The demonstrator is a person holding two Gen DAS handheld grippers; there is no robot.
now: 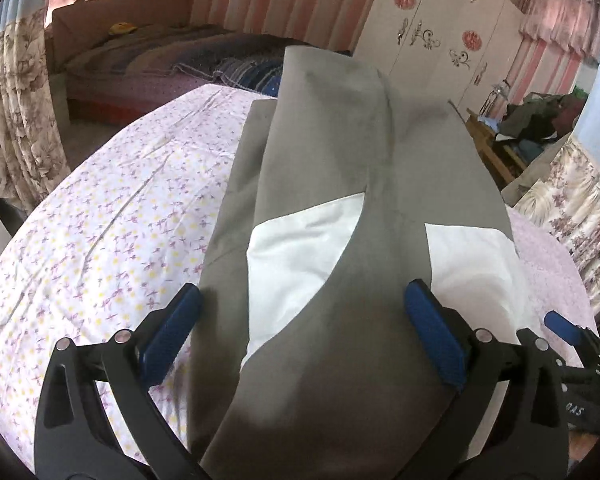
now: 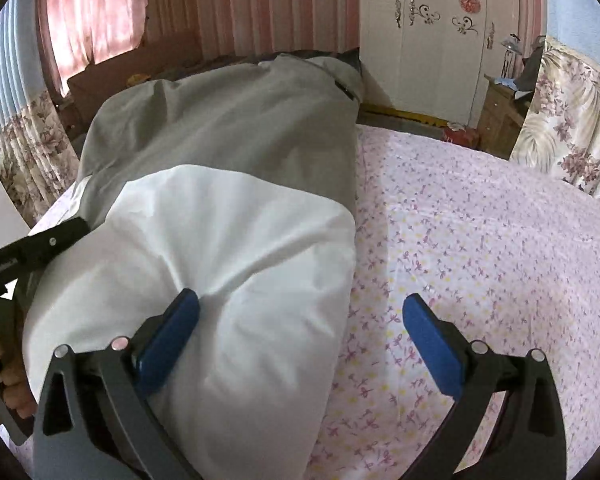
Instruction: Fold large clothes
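A grey garment with white panels lies lengthwise on the flowered bedsheet, folded into a long narrow strip. My left gripper is open just above its near end, one blue pad on each side of the cloth. In the right wrist view the same garment shows its white part nearest. My right gripper is open over the garment's right edge, its left pad over the white cloth and its right pad over bare sheet. The right gripper's tip appears at the left view's right edge.
A second bed with dark blankets stands beyond. A white wardrobe is at the back right, beside a wooden stand piled with clothes. Flowered curtains hang at both sides. A hand holds the left gripper.
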